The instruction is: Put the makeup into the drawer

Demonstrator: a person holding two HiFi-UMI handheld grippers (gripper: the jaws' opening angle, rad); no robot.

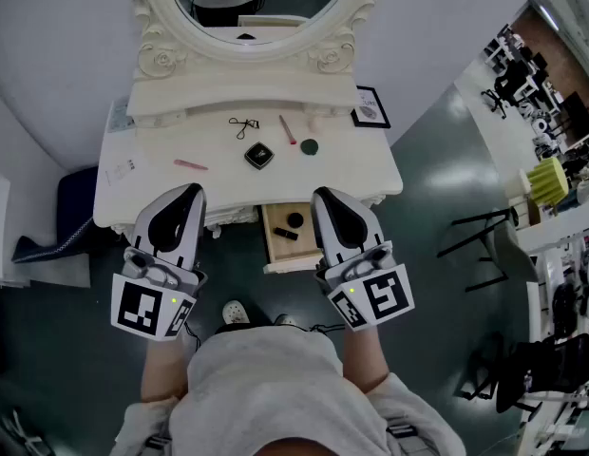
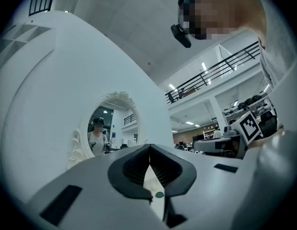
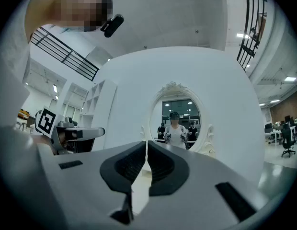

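Left grey gripper [image 1: 190,191]: jaws are closed, nothing gripped.
Right grey gripper [image 1: 325,196]: jaws are closed, nothing gripped.
Cream wooden drawer [image 1: 269,240]: pulled open.

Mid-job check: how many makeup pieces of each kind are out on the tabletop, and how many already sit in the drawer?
Pink sticks on the tabletop: 2
Black eyelash curler: 1
Black square compact: 1
Green round piece: 1
Dark pieces in the open drawer: 2
Total: 7

Makeup [image 1: 259,155] mostly outside open drawer [image 1: 270,245]
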